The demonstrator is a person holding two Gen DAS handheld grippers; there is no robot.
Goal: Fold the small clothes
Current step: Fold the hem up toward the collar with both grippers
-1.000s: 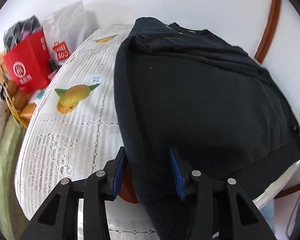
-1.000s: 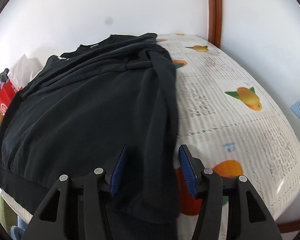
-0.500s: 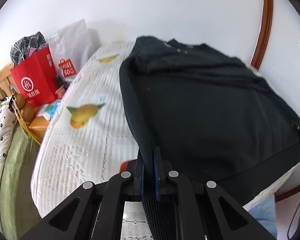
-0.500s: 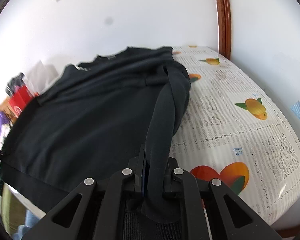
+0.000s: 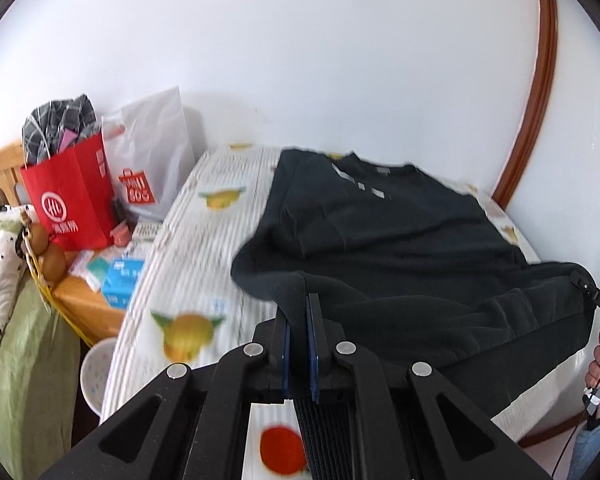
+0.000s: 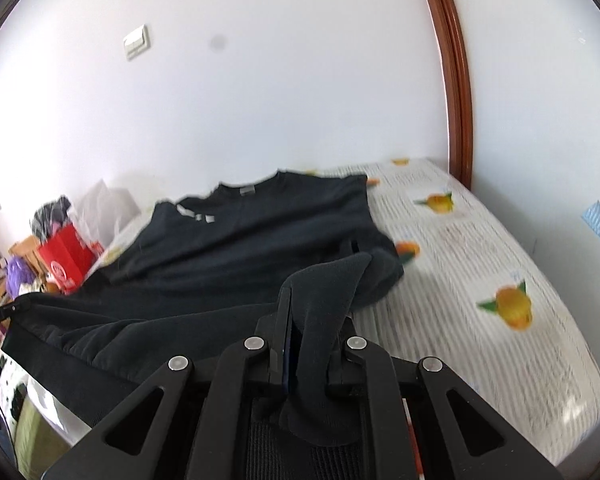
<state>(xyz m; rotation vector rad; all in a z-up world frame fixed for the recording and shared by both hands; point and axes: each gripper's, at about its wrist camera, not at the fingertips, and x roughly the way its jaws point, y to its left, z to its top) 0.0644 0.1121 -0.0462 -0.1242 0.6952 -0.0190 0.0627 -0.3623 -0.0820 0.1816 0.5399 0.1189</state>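
Folding hem up: left gripper (image 5: 299, 332) & right gripper (image 6: 307, 344) each clamped on black sweatshirt (image 5: 400, 240) hem corners, body on table (image 5: 188, 248). Next: carry toward 12 o'clock, onto collar.

The white bag (image 5: 150, 152) reads "MINISO"; "DAS" marks the black device (image 5: 598, 300); the red bag's (image 5: 70, 200) characters are illegible.

We find the left gripper (image 5: 299, 320) with its jaws drawn together, pinching a fold of the black sweatshirt (image 5: 400, 248) between the blue pads. We find the right gripper (image 6: 308, 320) likewise clamped on dark fabric, which bulges up between its fingers. Both grippers point forward, raised above the bed, level with one another.
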